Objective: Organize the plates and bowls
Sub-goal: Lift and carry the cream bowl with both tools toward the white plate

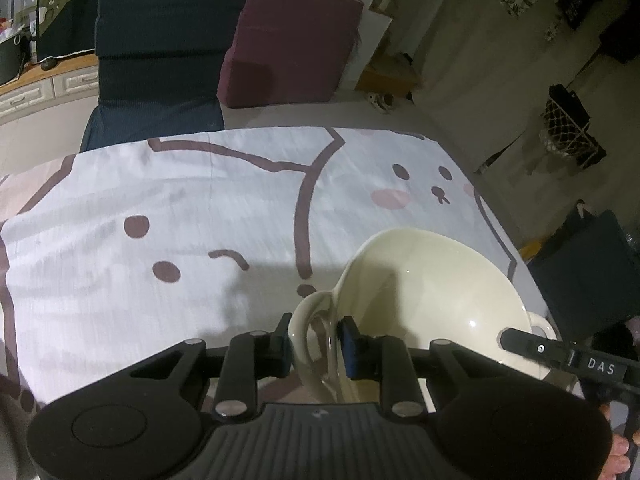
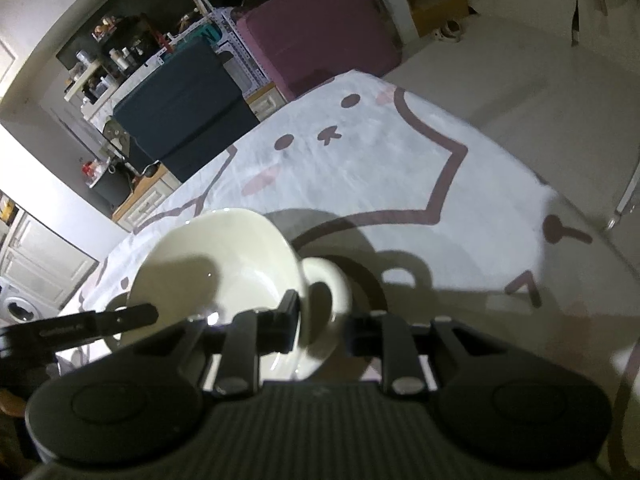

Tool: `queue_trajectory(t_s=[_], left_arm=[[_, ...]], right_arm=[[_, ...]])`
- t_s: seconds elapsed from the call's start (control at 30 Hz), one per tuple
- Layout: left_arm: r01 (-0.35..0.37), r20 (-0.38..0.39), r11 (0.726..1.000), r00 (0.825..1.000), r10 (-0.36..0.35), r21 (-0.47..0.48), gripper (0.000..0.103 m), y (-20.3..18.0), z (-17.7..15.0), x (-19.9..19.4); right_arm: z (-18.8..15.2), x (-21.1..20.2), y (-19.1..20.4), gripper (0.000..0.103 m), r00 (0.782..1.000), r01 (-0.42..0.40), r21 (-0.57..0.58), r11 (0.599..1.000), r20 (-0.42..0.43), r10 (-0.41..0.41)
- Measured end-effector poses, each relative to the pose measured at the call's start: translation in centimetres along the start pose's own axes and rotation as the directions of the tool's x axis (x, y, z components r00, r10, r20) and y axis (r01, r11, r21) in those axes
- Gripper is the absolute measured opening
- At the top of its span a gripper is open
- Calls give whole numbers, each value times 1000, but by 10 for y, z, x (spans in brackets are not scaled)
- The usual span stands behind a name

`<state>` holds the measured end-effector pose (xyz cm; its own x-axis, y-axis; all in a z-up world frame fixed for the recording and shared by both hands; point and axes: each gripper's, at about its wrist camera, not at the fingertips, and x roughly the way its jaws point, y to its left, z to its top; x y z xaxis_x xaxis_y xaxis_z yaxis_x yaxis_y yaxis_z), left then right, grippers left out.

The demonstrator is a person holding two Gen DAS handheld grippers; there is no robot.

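Note:
A cream bowl [image 1: 432,292] with a loop handle on each side is over the cloth-covered table [image 1: 160,200]. My left gripper [image 1: 314,344] is shut on its left handle [image 1: 304,320], with a pad pressed on each side of the loop. In the right wrist view the same bowl [image 2: 224,264] shows at the left, and my right gripper [image 2: 324,326] is shut on the other handle [image 2: 332,284]. Each view shows the other gripper's black finger at the far handle: the right gripper [image 1: 524,340] and the left gripper [image 2: 132,318]. The bowl's inside looks empty.
A white cloth with brown cartoon outlines [image 2: 400,168] covers the table. Past its far edge stand a dark blue chair [image 1: 160,48] and a maroon padded seat [image 1: 288,40]. A dark box [image 1: 592,272] sits on the floor to the right. A person's toes [image 1: 620,452] show at the bottom right.

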<state>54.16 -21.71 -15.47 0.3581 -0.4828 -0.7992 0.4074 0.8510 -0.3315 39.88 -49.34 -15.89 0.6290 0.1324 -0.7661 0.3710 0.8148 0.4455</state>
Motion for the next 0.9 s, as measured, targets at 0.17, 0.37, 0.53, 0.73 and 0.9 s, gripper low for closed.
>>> queue_trajectory(t_s=[0.17,0.37,0.53,0.73,0.9], left_arm=[[21,26,1000,999,-21,-7,21,-5,-1,-15],[38,64,999,997,-39,11,21,-14,2,-37],[26,31,1000,999,-25,-13,21,-13,-6,-29],[31,27,998,999,-29,-51,21,-12,-12,-9],[43,-6,998,999,-43,-35,21,-12,-12,0]], right_arm=[[1,-9,3,27,1000,14,-35,999,20,-14],[1,-23,9,24,999,9,-50,999,51,-7],[-1,-27,7,23,999,4,-41,999,50,-2],[-6,-20,2,23,998,39,-53,998,47,-36],[-4,-16,-9,22,999,34,-28,999,36,-33]])
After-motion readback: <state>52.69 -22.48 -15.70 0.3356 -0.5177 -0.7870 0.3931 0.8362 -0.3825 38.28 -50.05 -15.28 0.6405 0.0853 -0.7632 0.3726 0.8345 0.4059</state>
